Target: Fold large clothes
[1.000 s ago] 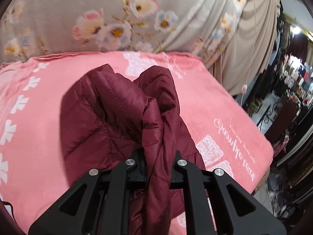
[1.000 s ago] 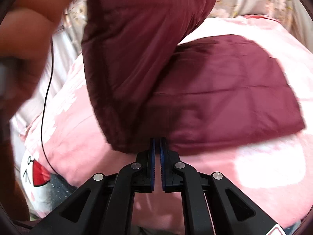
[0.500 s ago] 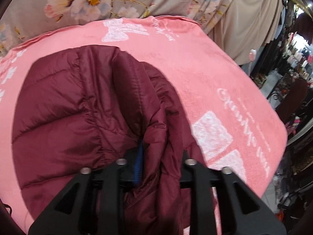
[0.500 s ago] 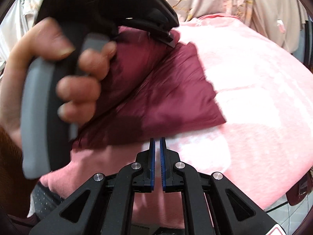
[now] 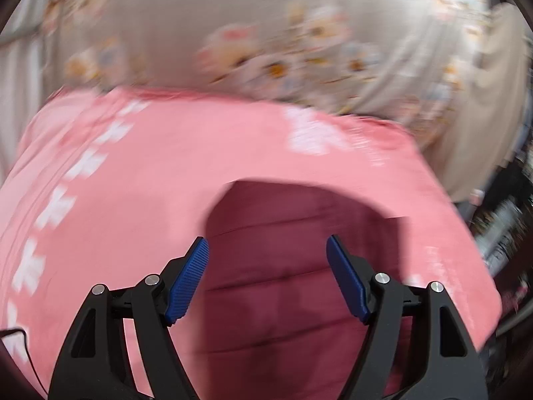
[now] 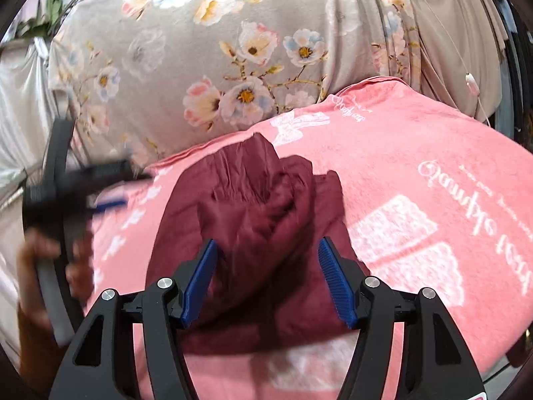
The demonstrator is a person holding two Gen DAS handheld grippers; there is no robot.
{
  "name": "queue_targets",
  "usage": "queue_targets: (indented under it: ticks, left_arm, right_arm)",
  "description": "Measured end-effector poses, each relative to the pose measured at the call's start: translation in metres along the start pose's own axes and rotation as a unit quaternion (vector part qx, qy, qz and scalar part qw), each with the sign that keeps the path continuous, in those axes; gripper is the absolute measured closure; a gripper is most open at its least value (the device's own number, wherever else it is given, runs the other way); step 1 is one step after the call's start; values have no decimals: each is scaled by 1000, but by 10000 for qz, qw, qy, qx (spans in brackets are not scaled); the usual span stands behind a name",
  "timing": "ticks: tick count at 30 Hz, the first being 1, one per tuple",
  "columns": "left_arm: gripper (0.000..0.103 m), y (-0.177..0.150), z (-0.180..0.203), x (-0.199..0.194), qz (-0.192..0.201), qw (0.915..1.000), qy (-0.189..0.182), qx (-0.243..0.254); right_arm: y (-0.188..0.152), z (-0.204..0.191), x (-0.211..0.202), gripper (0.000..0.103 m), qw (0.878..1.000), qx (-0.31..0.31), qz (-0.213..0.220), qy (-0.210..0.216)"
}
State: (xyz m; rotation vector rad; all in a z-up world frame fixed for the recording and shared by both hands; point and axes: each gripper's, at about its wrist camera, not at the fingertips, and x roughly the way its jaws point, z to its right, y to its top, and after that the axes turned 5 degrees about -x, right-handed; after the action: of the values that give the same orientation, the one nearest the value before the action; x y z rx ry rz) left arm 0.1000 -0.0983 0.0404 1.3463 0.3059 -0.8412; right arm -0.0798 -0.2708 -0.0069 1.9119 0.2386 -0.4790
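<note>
The maroon padded jacket (image 6: 263, 233), released a moment ago, is seen bunched on the pink blanket (image 6: 433, 153); the left gripper (image 5: 268, 276) and right gripper (image 6: 266, 280) are opening, nothing pinched; one fold appears laid.

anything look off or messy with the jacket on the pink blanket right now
Yes. The maroon jacket lies on the pink blanket in a rumpled heap, its top bunched and creased rather than flat. The left gripper and right gripper are both opening, with nothing pinched between their blue pads. No tear or spill shows.
</note>
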Motion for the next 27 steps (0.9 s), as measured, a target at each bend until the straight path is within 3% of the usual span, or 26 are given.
queue_targets:
  ticks: [5, 6, 7, 9, 10, 15, 20, 27]
  left_arm:
    - [33, -13, -44, 22, -299, 9974, 524, -391]
    - [33, -17, -47, 26, -343, 9970, 556, -425]
    - [33, -18, -48, 30, -385, 9966, 568, -446]
    - [33, -19, -47, 37, -489, 9964, 537, -441]
    - [35, -20, -44, 39, -544, 9964, 499, -418]
    - [36, -23, -20, 40, -515, 9980, 290, -226]
    - [37, -7, 12, 39, -378, 9993, -18, -17]
    - [37, 11, 97, 50, -401, 9944, -447, 871]
  right_arm:
    - [16, -3, 14, 44, 9998, -169, 31, -54]
    - [18, -7, 18, 55, 9995, -284, 1, -144]
    - [20, -6, 23, 75, 9992, -342, -38, -178]
    - [21, -2, 22, 93, 9991, -365, -40, -233]
    - [22, 3, 17, 96, 9993, -305, 36, -228]
    - [17, 23, 3, 97, 9995, -53, 121, -290]
    - [-4, 46, 9, 98, 9983, 85, -201, -542]
    - [-27, 59, 12, 98, 9956, 60, -442, -827]
